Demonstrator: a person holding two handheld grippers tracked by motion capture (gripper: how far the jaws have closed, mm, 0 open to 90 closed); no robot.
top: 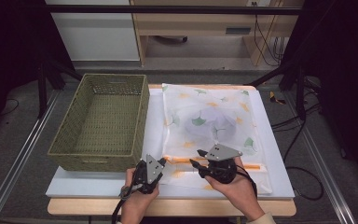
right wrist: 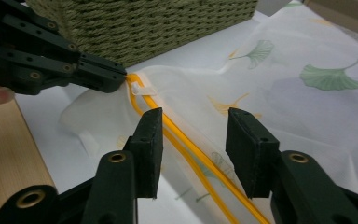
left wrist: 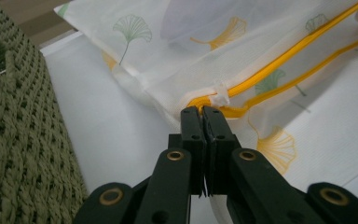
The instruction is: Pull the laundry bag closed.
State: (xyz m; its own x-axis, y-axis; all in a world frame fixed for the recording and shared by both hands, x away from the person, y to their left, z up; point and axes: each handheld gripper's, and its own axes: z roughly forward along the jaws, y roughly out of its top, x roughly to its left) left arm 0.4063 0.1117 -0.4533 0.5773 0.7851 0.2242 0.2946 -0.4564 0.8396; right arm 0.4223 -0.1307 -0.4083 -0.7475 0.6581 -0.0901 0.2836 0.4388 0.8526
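A white mesh laundry bag (top: 209,116) printed with ginkgo leaves lies flat on the white board, with something pale bundled inside it. Its yellow zipper (right wrist: 142,100) runs along the near edge. My left gripper (left wrist: 204,112) is shut on the bag's near-left corner, right at the zipper's end by a small white tab (left wrist: 220,93), and the corner is lifted a little. My right gripper (right wrist: 193,135) stands open just to the right of it, with the zipper running between its fingers and neither pad pressing on it. In the high view the left gripper (top: 164,162) and right gripper (top: 196,157) sit close together.
A green woven basket (top: 102,121) stands on the left of the white board (top: 270,154), its near wall close to my left gripper. The wooden table edge (top: 191,207) runs along the front. Metal rails flank the table; cables hang at the right.
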